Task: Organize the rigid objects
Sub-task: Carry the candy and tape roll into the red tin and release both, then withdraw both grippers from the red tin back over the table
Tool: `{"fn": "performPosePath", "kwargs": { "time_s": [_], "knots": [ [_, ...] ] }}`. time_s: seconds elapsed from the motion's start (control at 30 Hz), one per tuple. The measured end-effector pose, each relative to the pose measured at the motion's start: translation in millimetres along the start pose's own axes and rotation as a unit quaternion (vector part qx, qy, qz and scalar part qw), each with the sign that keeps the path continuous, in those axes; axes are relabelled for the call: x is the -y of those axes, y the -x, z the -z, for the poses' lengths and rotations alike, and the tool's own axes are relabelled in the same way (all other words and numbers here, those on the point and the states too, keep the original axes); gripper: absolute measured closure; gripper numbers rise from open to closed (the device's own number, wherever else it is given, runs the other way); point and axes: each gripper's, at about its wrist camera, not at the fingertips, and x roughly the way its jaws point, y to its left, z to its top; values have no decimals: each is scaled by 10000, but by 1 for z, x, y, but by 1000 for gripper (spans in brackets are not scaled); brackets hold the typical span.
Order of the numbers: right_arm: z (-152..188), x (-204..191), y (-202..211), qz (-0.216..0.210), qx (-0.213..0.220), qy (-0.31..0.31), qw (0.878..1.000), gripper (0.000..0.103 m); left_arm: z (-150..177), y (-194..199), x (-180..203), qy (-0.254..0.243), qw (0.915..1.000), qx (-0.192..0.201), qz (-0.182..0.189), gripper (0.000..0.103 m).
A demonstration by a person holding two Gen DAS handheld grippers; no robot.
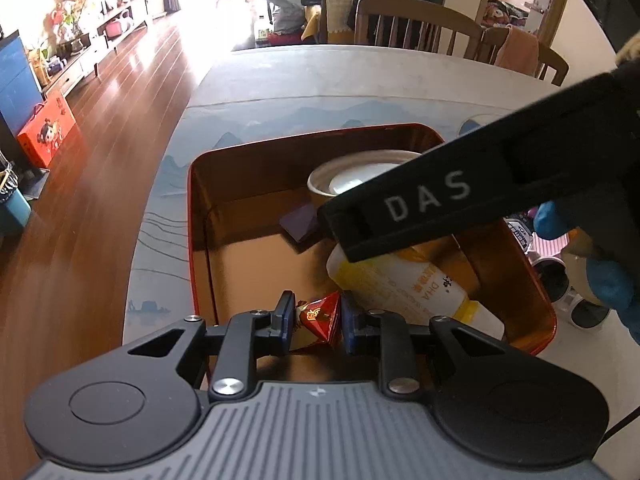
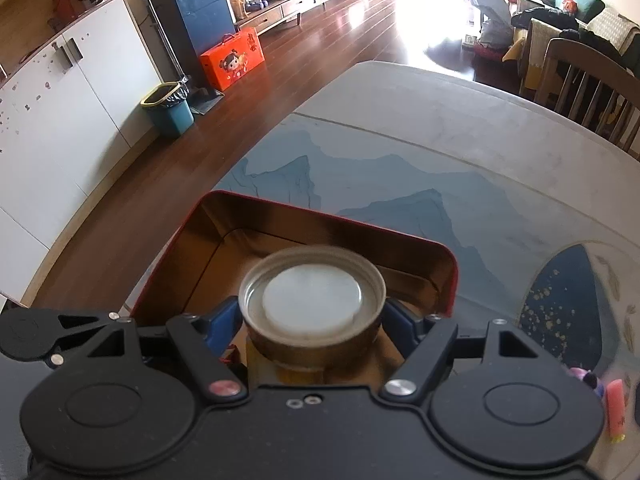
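A red tin box with a gold inside (image 1: 200,240) stands on the table; it also shows in the right wrist view (image 2: 448,276). My left gripper (image 1: 318,318) is shut on a small red packet (image 1: 322,318) over the box's near edge. My right gripper (image 2: 312,320) is shut on a round metal lid with a white liner (image 2: 312,294), held over the box; the lid also shows in the left wrist view (image 1: 352,176) under the right gripper's black body (image 1: 460,196). A white and yellow bottle (image 1: 404,284) and a dark purple card (image 1: 302,222) lie inside the box.
The table (image 2: 460,140) carries a blue mountain-print mat. Small items lie right of the box (image 1: 560,280), and a pink piece (image 2: 616,410) sits at the right. Wooden chairs (image 1: 416,24) stand at the far side. The floor drops off to the left.
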Motion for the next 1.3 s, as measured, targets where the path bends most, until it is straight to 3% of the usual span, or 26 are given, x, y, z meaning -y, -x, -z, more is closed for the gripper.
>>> {"fn": "performPosePath", "kwargs": {
  "time_s": [0.33,0.83,1.0,1.17,1.3],
  "knots": [
    [-4,6,-4,-115,-138,-310,9994,28,-1,-1,8,-172,9997,-22,-180,80],
    [1,7,50,-289,276,-421,9983,19,-1,6,6,98,9998,-159,5,71],
    [13,18,71,-348,449,-557,9968,19,2,13,6,224,9997,-77,-5,46],
    [25,27,92,-327,634,-699,9950,18,3,26,11,334,9994,27,36,45],
    [37,38,116,-287,868,-794,9926,13,4,41,19,408,9989,207,75,36]
  ]
}}
